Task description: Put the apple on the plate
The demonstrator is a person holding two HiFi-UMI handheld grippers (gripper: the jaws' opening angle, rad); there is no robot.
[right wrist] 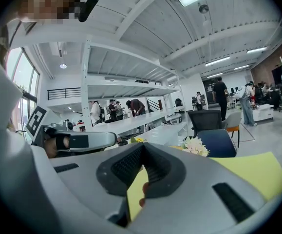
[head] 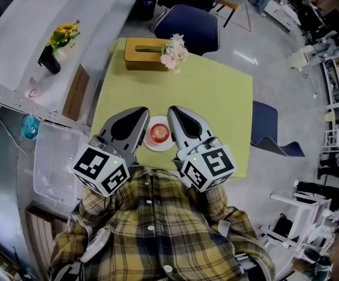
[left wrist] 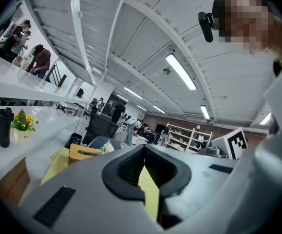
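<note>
A red apple point(head: 158, 133) sits on a small white plate point(head: 148, 143) near the front edge of the yellow-green table point(head: 216, 98). My left gripper point(head: 141, 112) lies just left of the plate and my right gripper point(head: 173, 111) just right of it, both pointing away from me. In the left gripper view the left gripper point(left wrist: 143, 149) has its jaws shut with nothing between them. The right gripper point(right wrist: 142, 148) is also shut and empty in its own view, where a red sliver point(right wrist: 143, 191) shows below the pads. Neither gripper touches the apple.
A wooden tissue box point(head: 143, 53) and a pale flower bunch point(head: 174, 52) stand at the table's far edge. Blue chairs are behind the table point(head: 189, 23) and at its right point(head: 267, 129). A clear bin point(head: 53, 164) and a white counter point(head: 17, 45) lie to the left.
</note>
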